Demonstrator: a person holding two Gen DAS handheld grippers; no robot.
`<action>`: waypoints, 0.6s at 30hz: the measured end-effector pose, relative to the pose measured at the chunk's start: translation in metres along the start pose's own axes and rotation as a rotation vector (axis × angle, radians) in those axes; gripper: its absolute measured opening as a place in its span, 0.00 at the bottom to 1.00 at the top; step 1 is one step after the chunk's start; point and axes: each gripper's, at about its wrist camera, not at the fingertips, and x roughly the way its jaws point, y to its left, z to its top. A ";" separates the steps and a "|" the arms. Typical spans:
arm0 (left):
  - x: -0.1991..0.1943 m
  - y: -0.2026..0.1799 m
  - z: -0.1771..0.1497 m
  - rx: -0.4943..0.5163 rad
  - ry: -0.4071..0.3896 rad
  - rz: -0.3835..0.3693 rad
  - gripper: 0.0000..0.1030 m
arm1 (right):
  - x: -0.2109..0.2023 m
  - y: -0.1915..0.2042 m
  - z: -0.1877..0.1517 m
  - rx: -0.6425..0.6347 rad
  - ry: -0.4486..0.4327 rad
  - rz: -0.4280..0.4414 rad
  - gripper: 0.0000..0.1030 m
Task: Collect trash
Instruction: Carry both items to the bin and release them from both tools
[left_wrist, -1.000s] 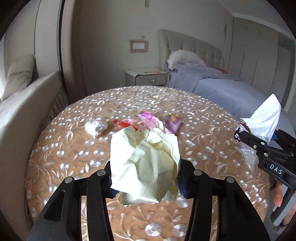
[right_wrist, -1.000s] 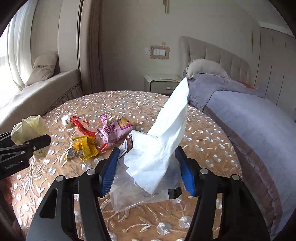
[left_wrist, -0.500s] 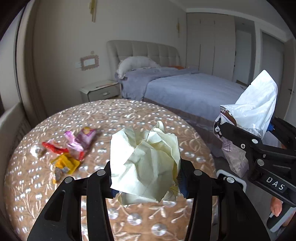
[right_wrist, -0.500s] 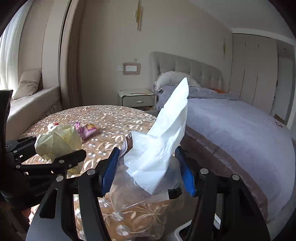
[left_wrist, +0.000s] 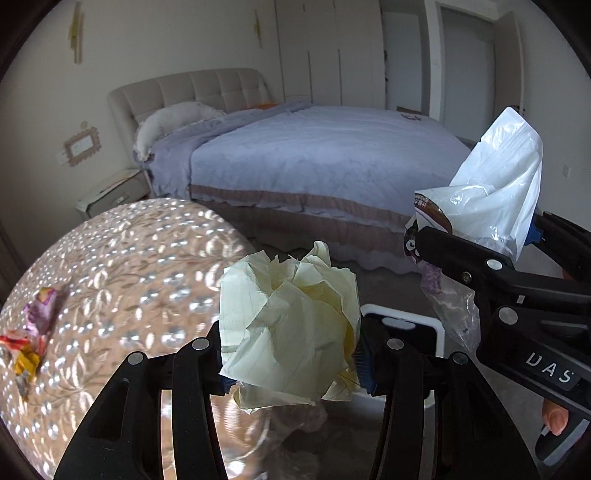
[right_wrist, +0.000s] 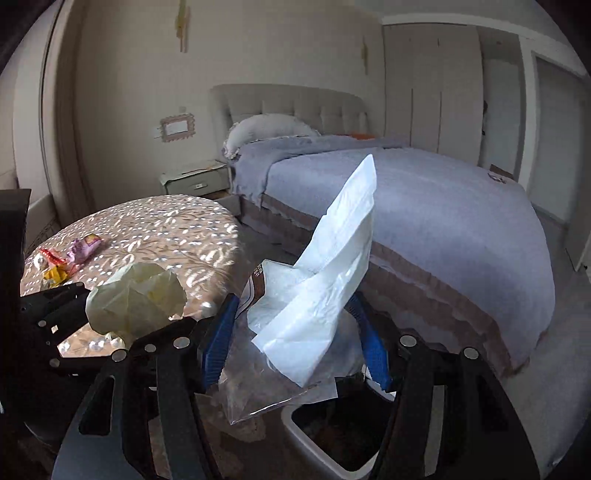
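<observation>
Trash is clamped in both tools. A crumpled ball of pale yellow lined paper (left_wrist: 291, 332), creased and faceted, is pinched between the black fingers of the left gripper (left_wrist: 291, 354), past the edge of the round table (left_wrist: 122, 258). The right gripper (right_wrist: 295, 343) grips a bundle of white plastic wrapper (right_wrist: 325, 280) and crinkled clear film (right_wrist: 273, 387) between its blue ribbed pads (right_wrist: 218, 339), the white piece sticking up in a stiff, pointed fold. Below it a white-rimmed bin (right_wrist: 314, 443) with a dark inside stands on the grey floor. More bright wrappers (right_wrist: 70, 254), pink, red and yellow, lie on the table's glossy embossed cloth. Behind is a bed (right_wrist: 424, 206) with a lavender cover and tufted headboard, a nightstand (right_wrist: 192, 181) beside it.
</observation>
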 end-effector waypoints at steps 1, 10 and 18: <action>0.009 -0.011 0.000 0.015 0.012 -0.019 0.47 | 0.003 -0.009 -0.003 0.014 0.007 -0.016 0.61; 0.098 -0.088 -0.012 0.197 0.148 -0.166 0.47 | 0.066 -0.072 -0.045 0.138 0.179 -0.093 0.61; 0.174 -0.125 -0.037 0.271 0.273 -0.287 0.48 | 0.130 -0.120 -0.094 0.272 0.374 -0.084 0.61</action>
